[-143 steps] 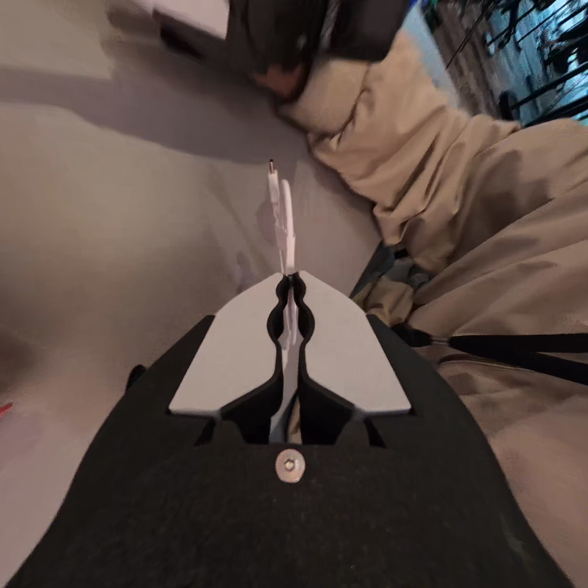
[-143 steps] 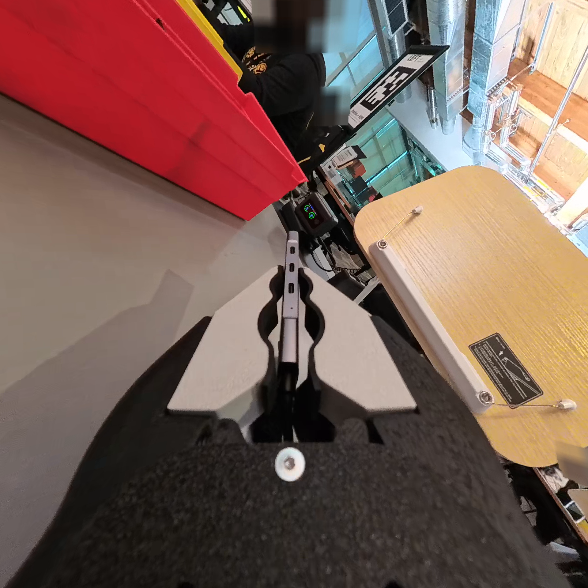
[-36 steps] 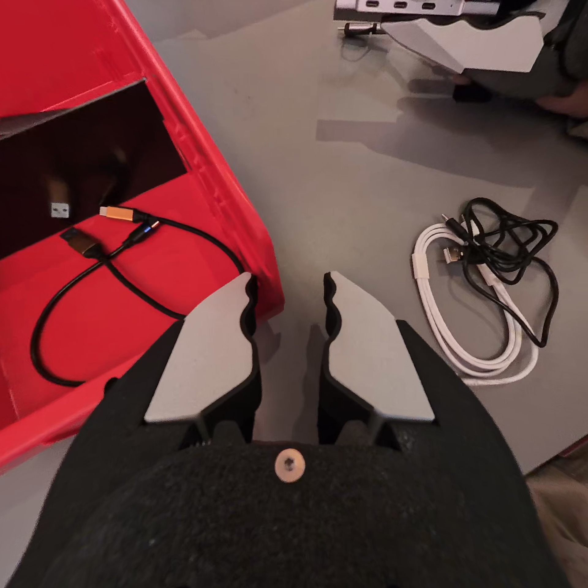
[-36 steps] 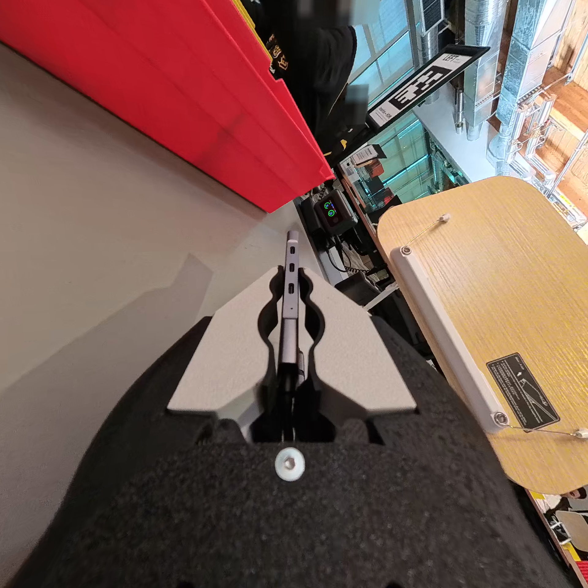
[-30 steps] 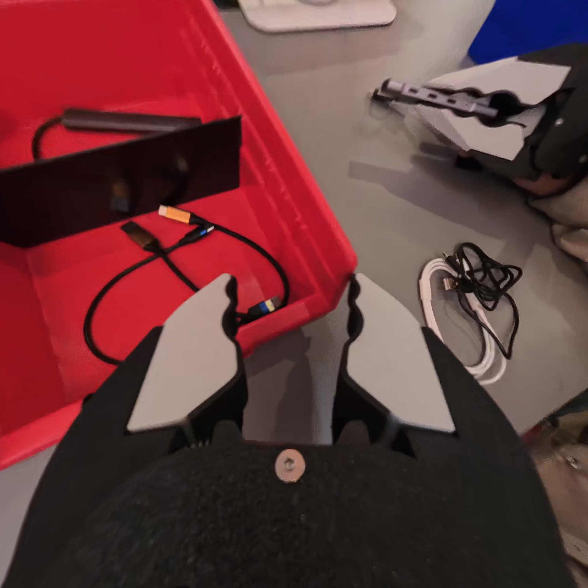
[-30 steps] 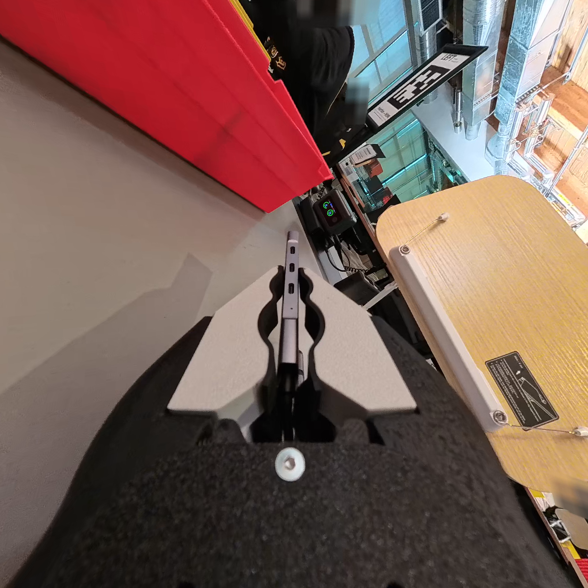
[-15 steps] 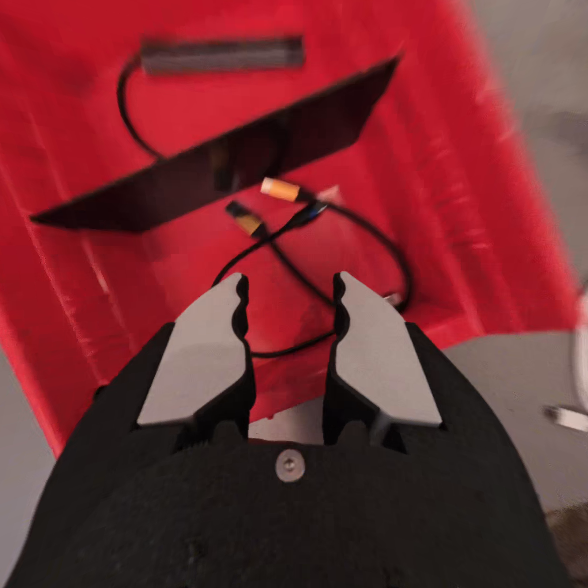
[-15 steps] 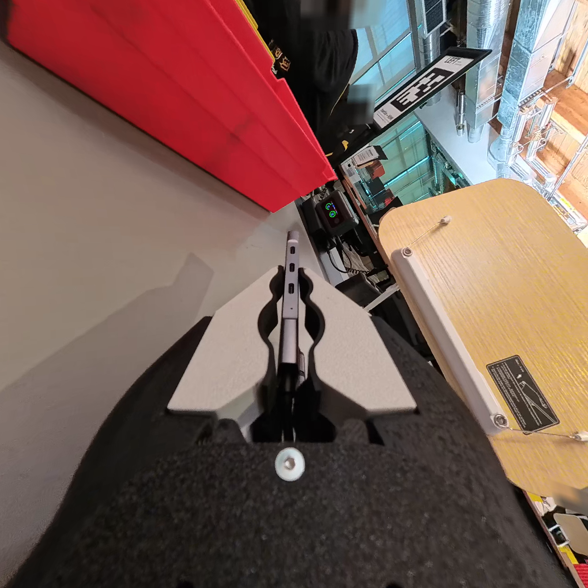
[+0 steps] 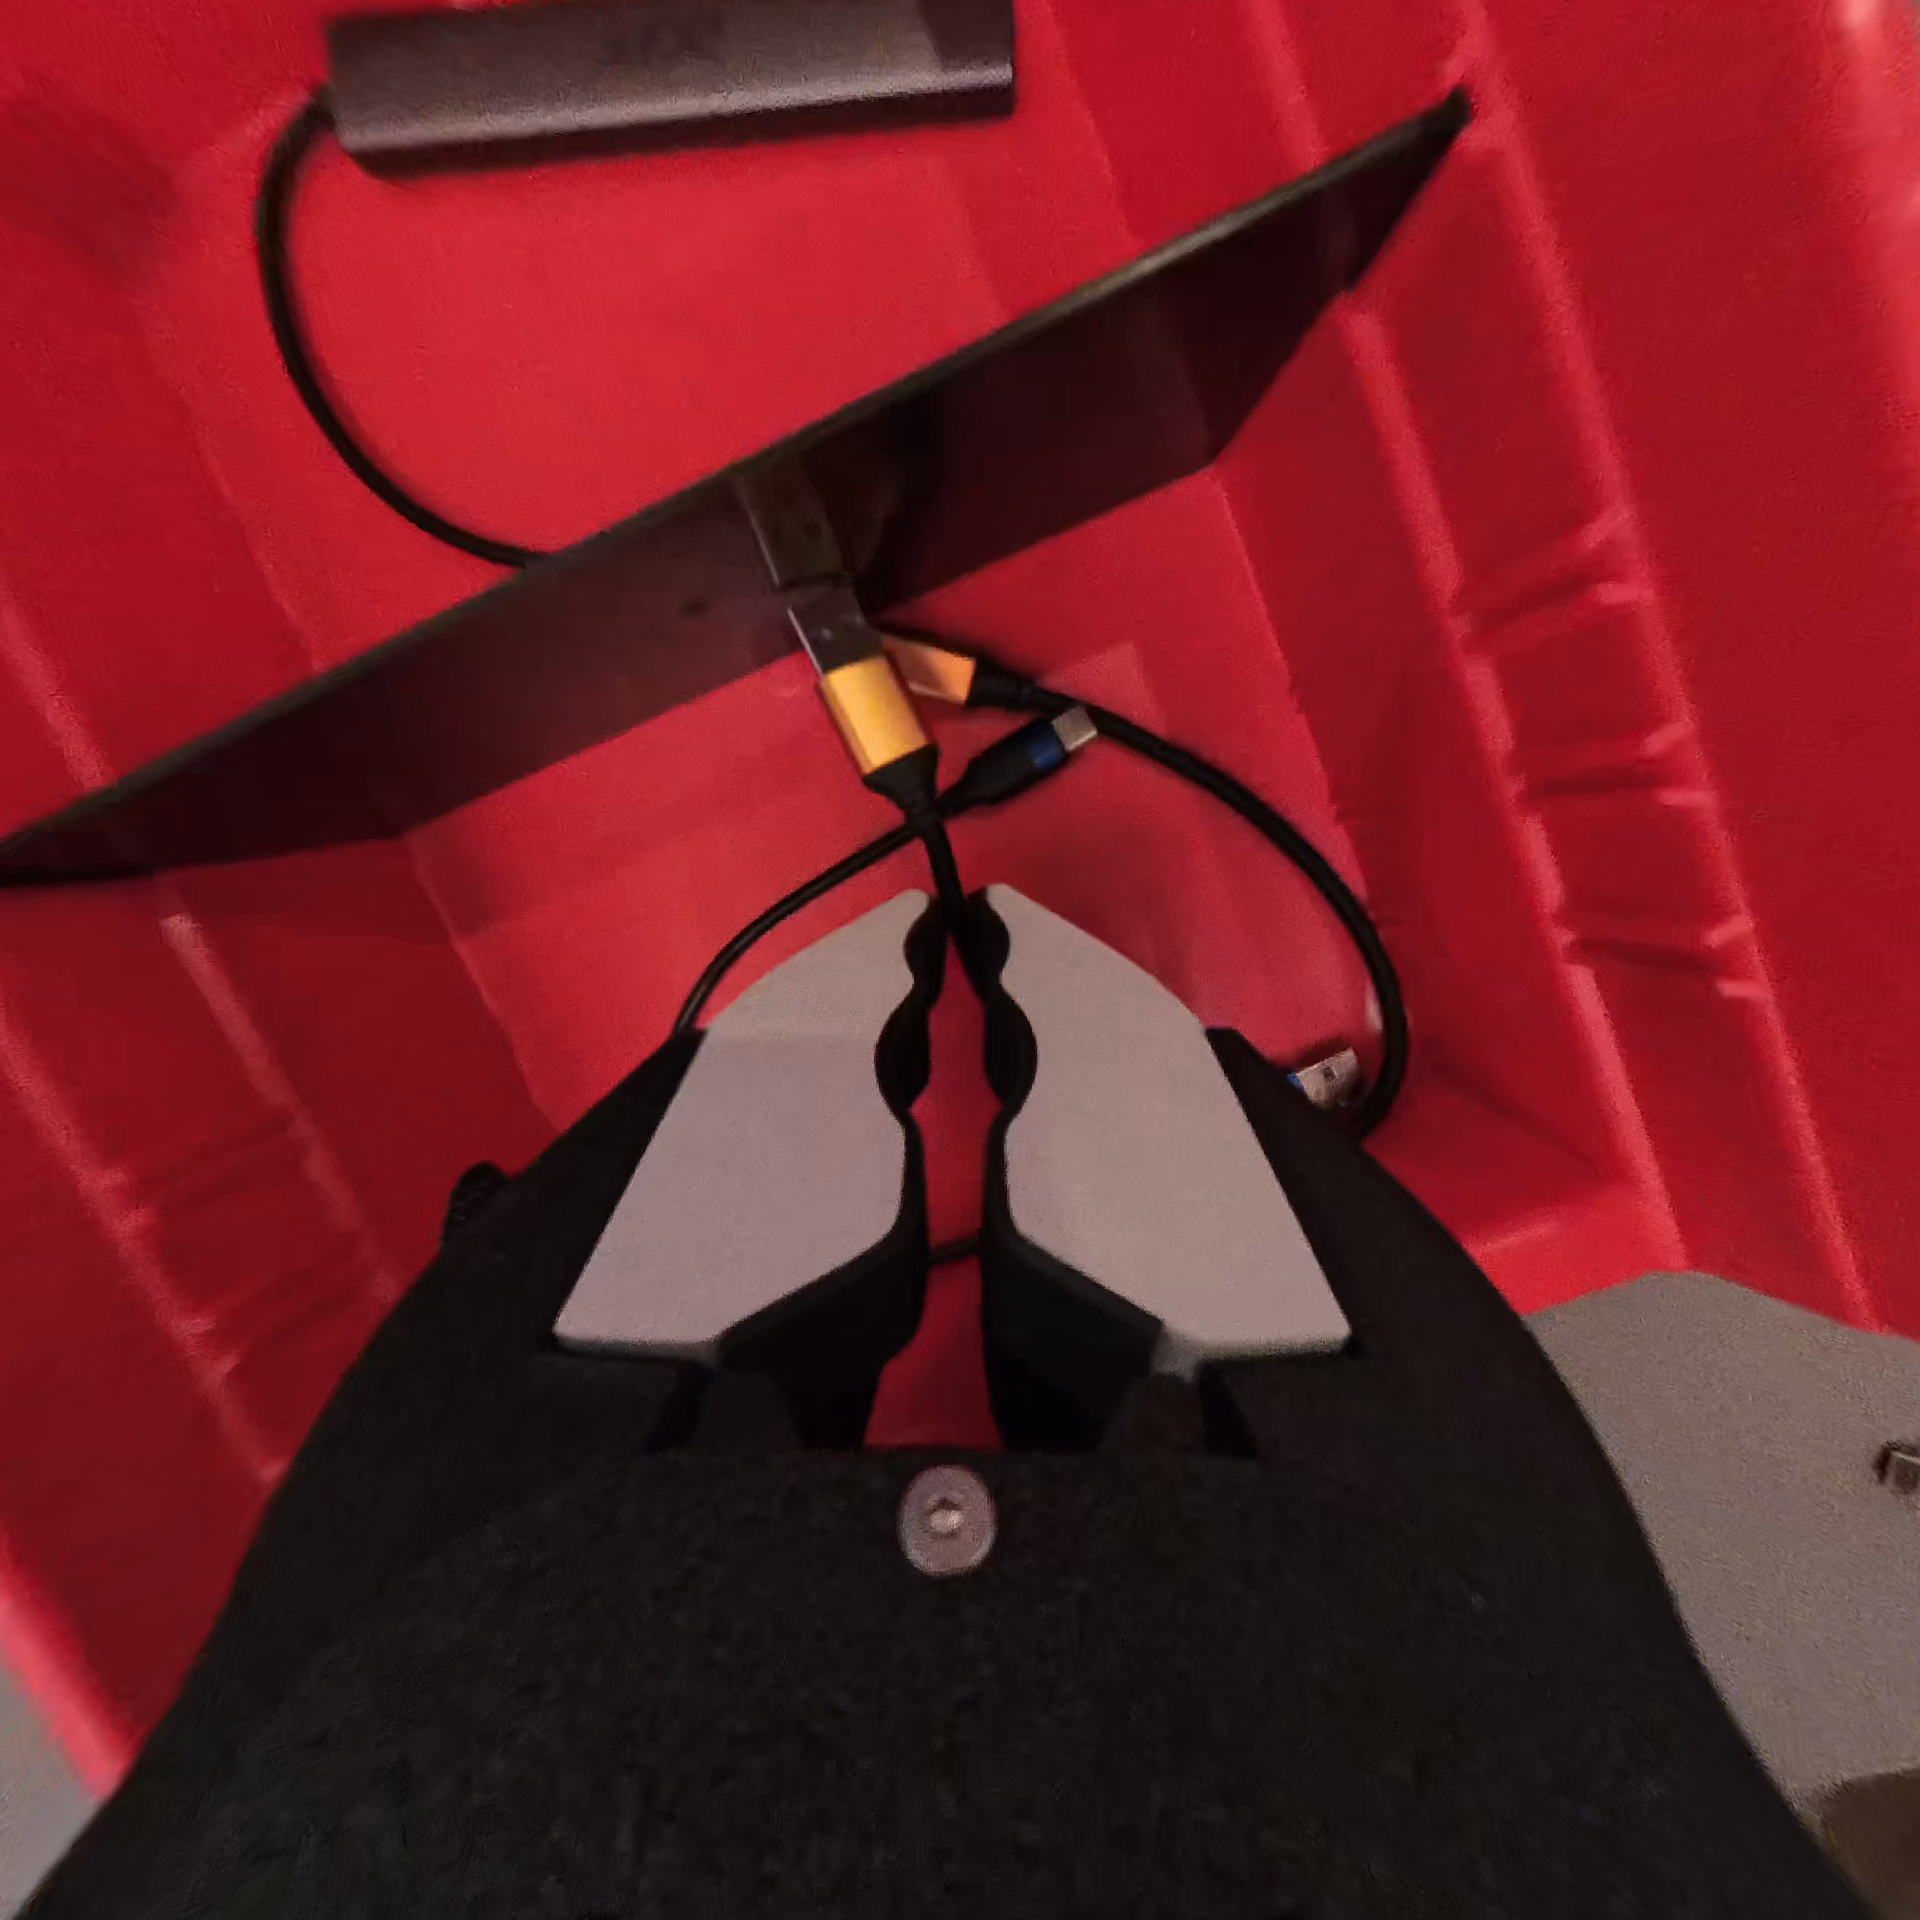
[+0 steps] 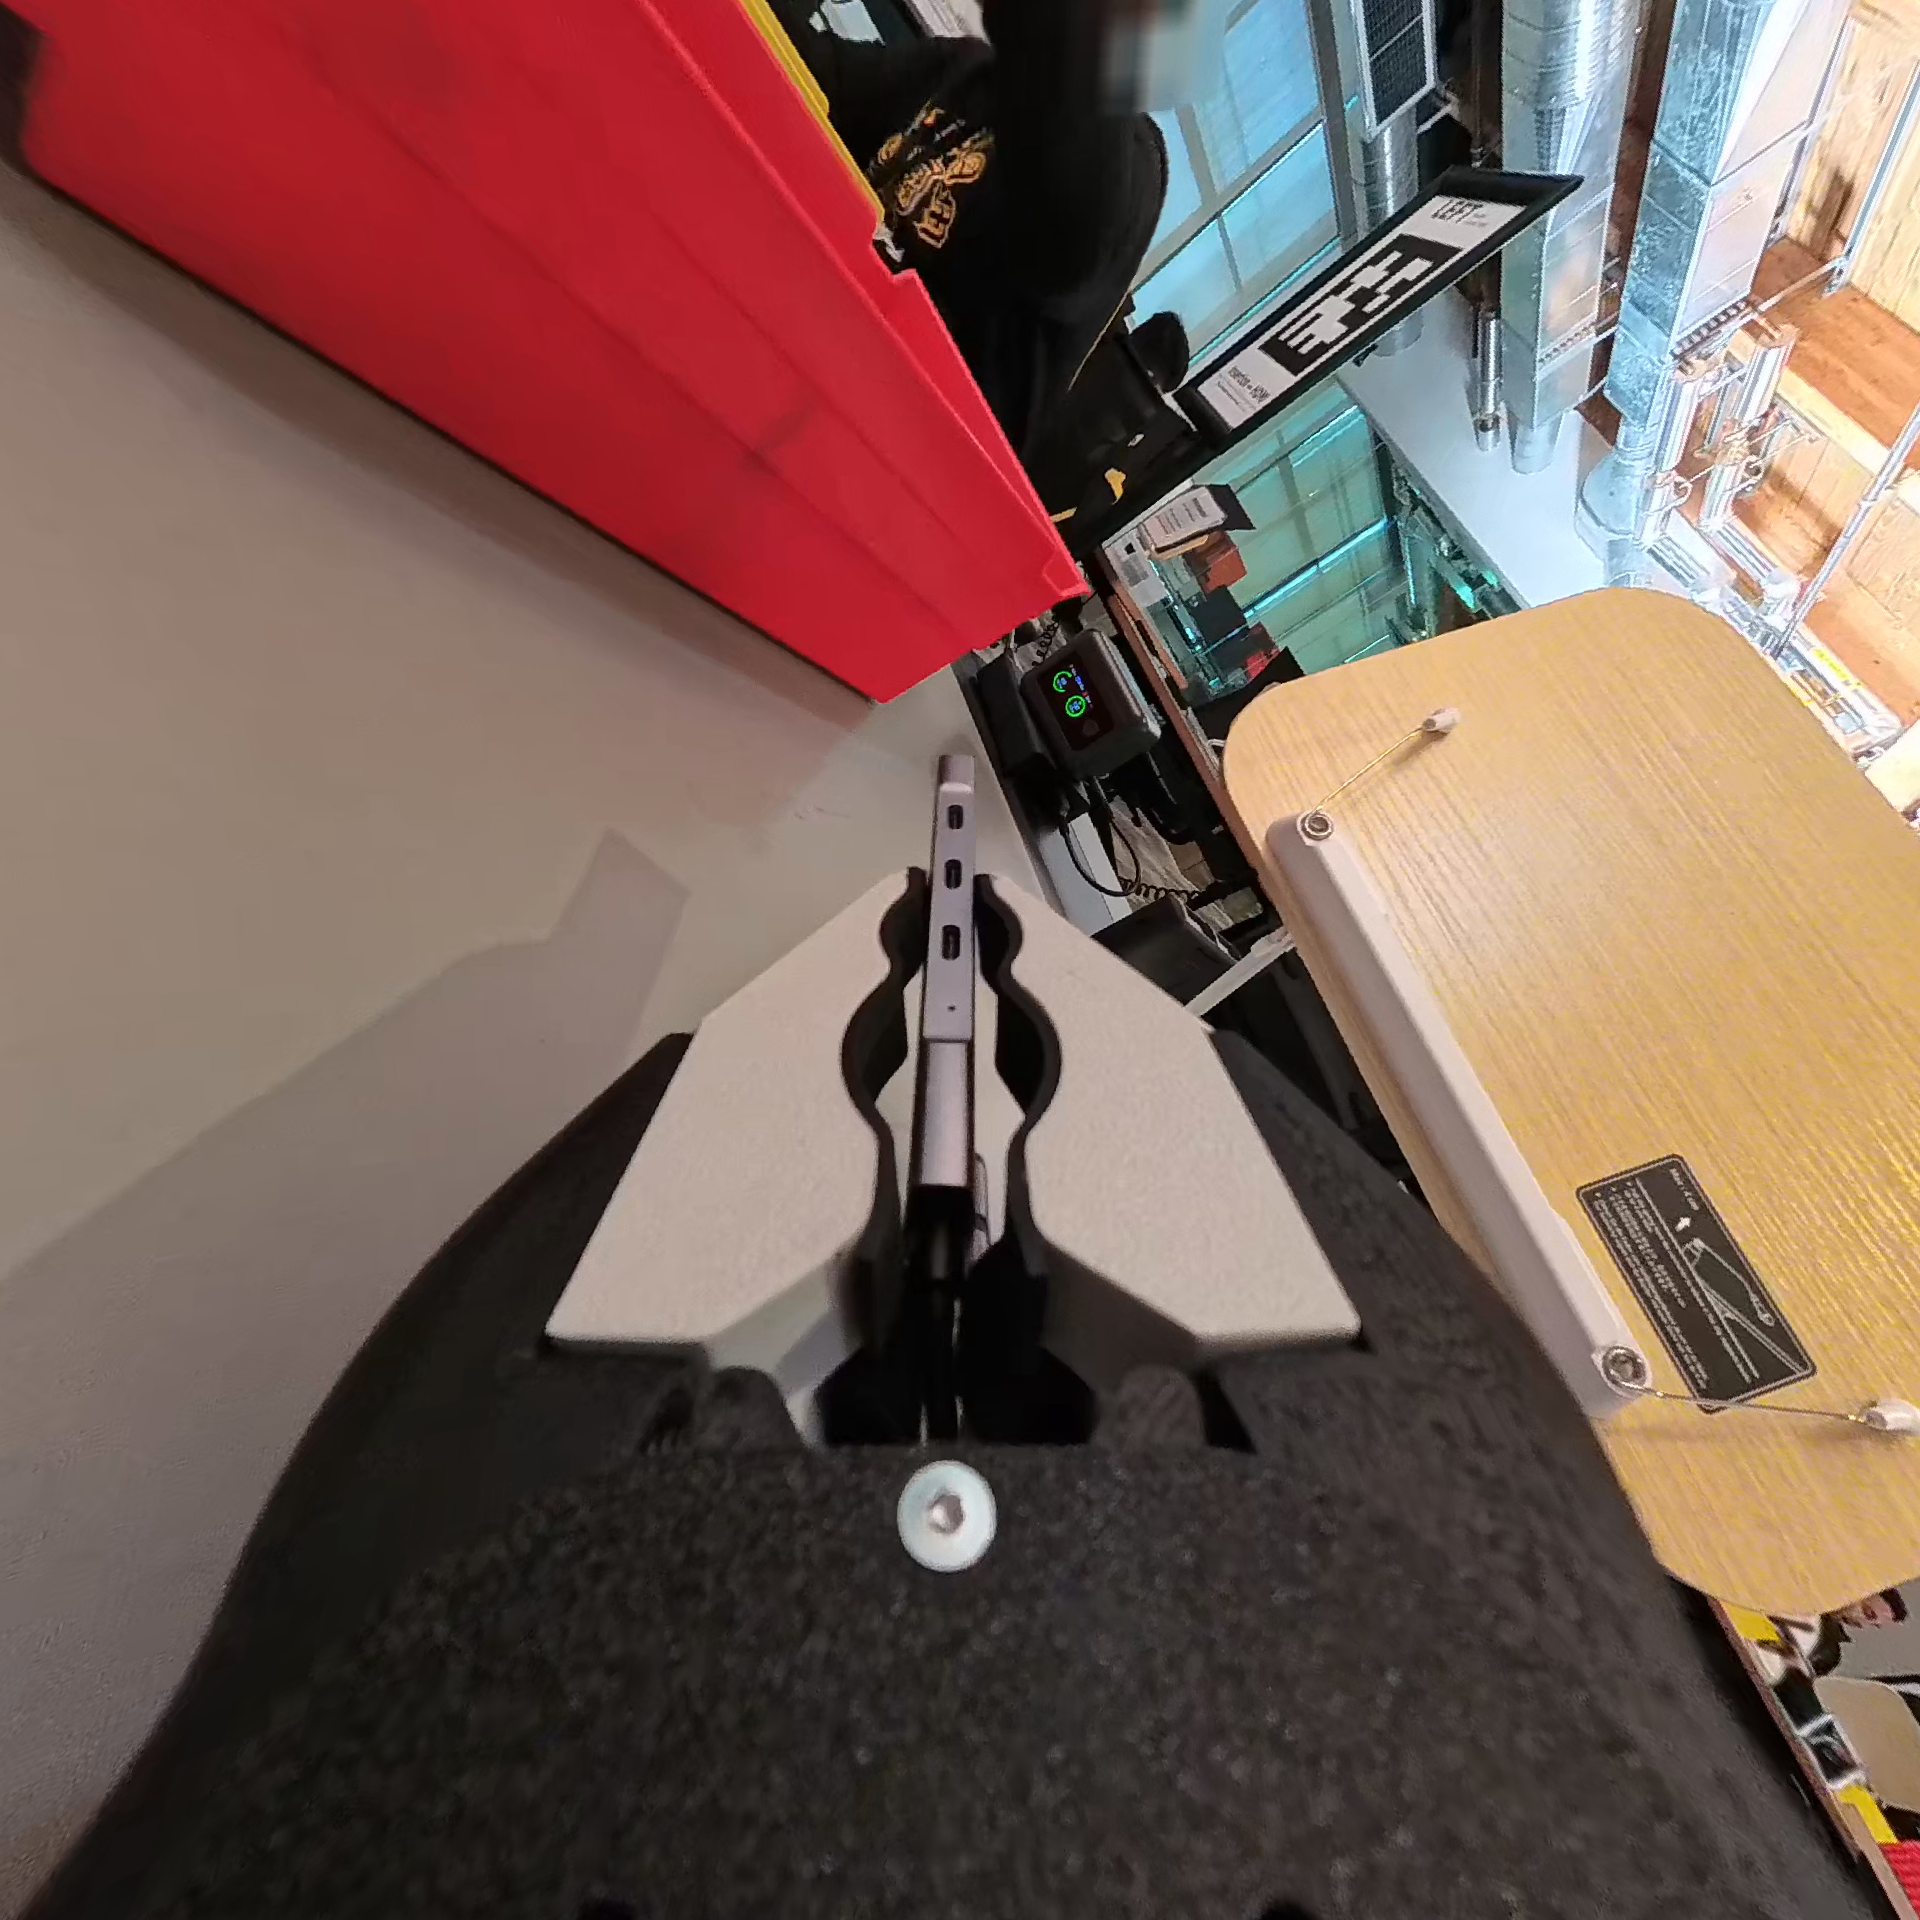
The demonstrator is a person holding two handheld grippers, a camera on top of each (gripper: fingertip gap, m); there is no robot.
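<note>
Right tool clamped on a slim grey hub, held edge-on above the table.

Hub's narrow edge shows three small ports; its tip projects past the fingertips. Red bin stands on the table beyond, upper left. Wood-grain board with white bar and black sticker at right. Small black device with lit green display lies past the table edge.

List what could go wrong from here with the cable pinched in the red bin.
1. The left gripper pinches the black cable only at its fingertips, so it may slip out.
2. That cable crosses a second cable; lifting may drag both.
3. Its orange plug lies against the black divider and may catch.
</note>
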